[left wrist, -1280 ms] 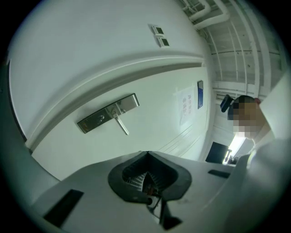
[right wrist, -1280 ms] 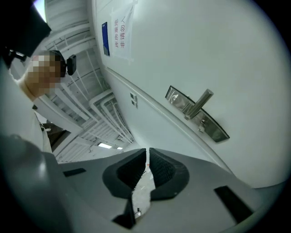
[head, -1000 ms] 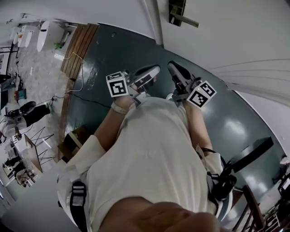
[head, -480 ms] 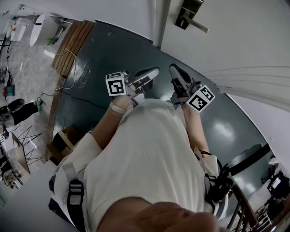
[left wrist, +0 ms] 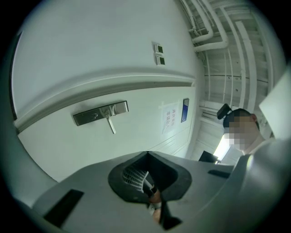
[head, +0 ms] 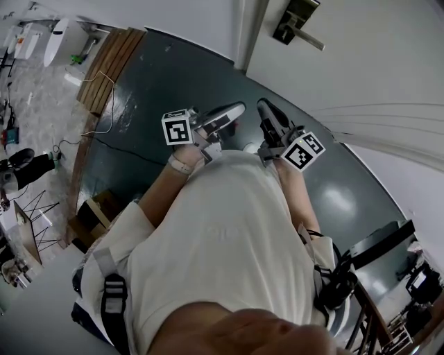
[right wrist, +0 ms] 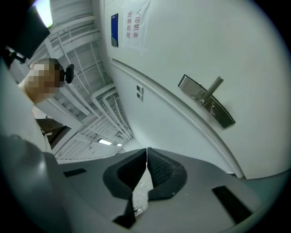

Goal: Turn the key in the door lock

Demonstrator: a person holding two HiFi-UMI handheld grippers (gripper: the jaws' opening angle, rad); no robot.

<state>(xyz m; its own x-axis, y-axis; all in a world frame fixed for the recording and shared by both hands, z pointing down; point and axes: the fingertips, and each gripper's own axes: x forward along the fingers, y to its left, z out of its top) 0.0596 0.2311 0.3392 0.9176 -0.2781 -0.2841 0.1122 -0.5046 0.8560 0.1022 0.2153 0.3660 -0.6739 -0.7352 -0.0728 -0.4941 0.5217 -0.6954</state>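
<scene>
Barely anything has shifted: the door's lock plate (head: 297, 24) has slid rightward in the head view. My left gripper (head: 239, 109) and right gripper (head: 263, 105) have their fingers clenched on nothing, well apart from it. No key shows; likely small, stiff and slick, so I'd pinch its flat bow

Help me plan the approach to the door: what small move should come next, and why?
Probably carry the right hand-held gripper forward toward the lock plate. Both it and the left hand-held gripper sit shut by the person's chest, well short of the door, and the plate lies ahead in the right gripper view.
</scene>
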